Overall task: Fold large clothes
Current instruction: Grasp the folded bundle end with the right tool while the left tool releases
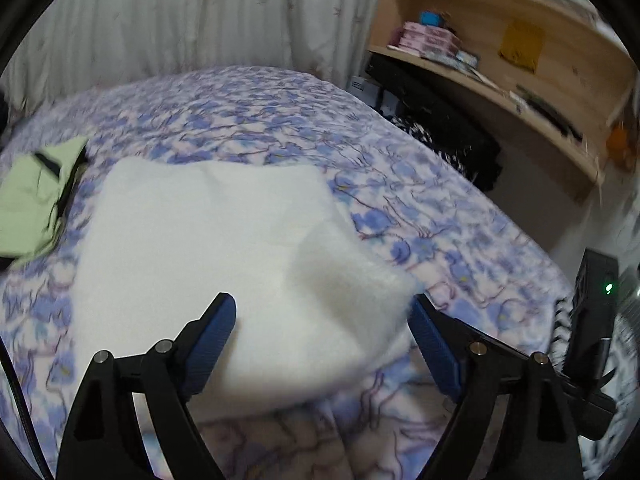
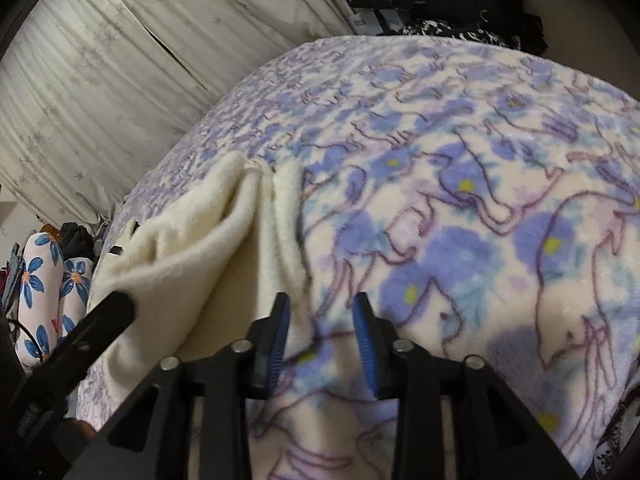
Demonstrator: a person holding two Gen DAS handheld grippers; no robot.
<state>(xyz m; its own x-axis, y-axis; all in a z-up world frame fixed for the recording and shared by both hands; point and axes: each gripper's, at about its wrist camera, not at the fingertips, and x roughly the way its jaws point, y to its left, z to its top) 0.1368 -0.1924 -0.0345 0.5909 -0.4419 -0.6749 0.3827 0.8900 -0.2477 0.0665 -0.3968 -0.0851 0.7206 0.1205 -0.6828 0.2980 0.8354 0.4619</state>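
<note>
On the floral bed blanket (image 1: 440,216), cream fleece garment (image 1: 208,248) lies folded, thick, fuzzy; left claw (image 1: 322,312) wide apart over it, right claw (image 2: 322,308) slightly apart, empty.

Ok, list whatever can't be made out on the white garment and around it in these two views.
- White fleece garment, left wrist view: near edge hidden behind the left gripper fingers; motion blur erases seams.
- Same garment, right wrist view: lower left part covered by the other gripper's black arm.
- Green garment, left wrist view: cut off by the frame edge.
- Shelf items: too blurred to identify.
</note>
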